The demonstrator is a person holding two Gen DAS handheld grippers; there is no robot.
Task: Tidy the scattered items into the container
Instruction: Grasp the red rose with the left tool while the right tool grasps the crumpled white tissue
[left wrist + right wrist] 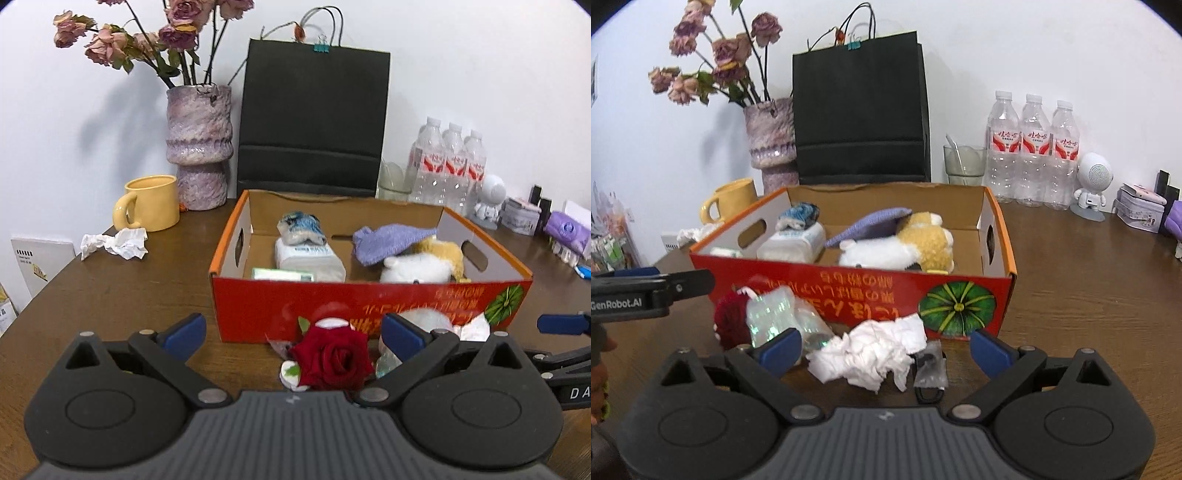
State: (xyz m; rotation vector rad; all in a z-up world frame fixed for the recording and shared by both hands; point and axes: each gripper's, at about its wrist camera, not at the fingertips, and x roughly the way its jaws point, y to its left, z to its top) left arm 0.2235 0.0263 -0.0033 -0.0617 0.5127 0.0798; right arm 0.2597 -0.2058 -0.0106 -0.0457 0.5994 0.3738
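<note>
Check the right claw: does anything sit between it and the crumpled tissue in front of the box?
Nothing visible does. The crumpled tissue lies on the table between the open fingers of the right claw. Only the near wall of the box stands between tissue and interior.

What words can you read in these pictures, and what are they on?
"GenRobot.AI": on the left gripper, seen from the right wrist view.
"DA": cut-off letters on the right gripper, seen from the left wrist view.
Box: yellow upside-down print, too blurred to read.
Bottles: red labels, too small to read.
Tin: print too small to read.
</note>
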